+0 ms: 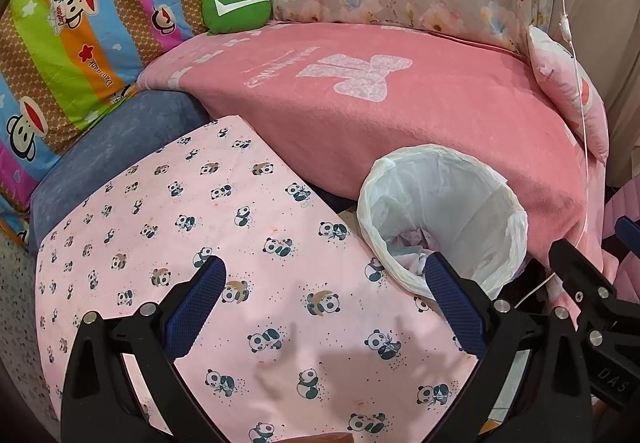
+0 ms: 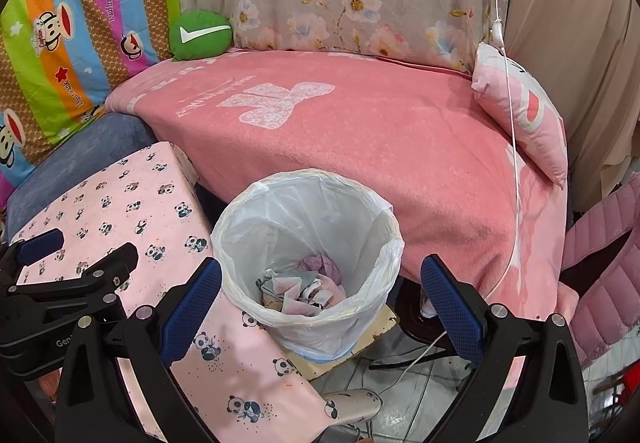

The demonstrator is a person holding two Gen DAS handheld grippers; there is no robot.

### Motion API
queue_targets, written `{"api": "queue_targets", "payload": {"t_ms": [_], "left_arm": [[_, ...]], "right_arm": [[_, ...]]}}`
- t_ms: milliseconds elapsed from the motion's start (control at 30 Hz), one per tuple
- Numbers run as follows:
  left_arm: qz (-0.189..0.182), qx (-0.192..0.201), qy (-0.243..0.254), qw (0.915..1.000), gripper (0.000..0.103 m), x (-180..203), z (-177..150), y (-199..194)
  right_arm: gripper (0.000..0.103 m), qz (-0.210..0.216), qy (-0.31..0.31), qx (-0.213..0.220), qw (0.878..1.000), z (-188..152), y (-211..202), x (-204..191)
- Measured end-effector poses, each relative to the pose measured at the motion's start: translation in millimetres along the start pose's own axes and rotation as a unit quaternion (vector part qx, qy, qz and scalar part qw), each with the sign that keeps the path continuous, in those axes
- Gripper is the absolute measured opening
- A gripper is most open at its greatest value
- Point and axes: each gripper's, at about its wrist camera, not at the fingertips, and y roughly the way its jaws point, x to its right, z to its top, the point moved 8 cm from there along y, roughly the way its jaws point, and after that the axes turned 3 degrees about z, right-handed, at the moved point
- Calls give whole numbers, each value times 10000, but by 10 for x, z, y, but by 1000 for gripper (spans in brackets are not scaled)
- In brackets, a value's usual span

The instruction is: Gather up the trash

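- The left gripper (image 1: 324, 279) hung spread wide above the panda-print cloth (image 1: 224, 227), with nothing between its blue pads (image 1: 196, 307).
- The right gripper (image 2: 320, 283) was likewise spread apart and empty, hovering over the trash bin (image 2: 308, 243).
- The bin, lined with a white plastic bag (image 2: 372, 263), stood at about 3 o'clock of the panda-covered surface, just beside it.
- Crumpled paper trash (image 2: 304, 283) lay at the bin's bottom.
- At 12 o'clock of the bin spread a pink blanket (image 2: 360, 139), a green round cushion (image 2: 200, 35) at its far corner.
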Motion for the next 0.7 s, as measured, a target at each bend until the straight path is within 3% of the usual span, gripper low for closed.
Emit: {"api": "queue_targets", "payload": {"t_ms": [700], "left_arm": [[76, 34, 34, 10000, 95, 32, -18, 35]], "right_arm": [[98, -3, 53, -63, 10000, -77, 46, 10]]}}
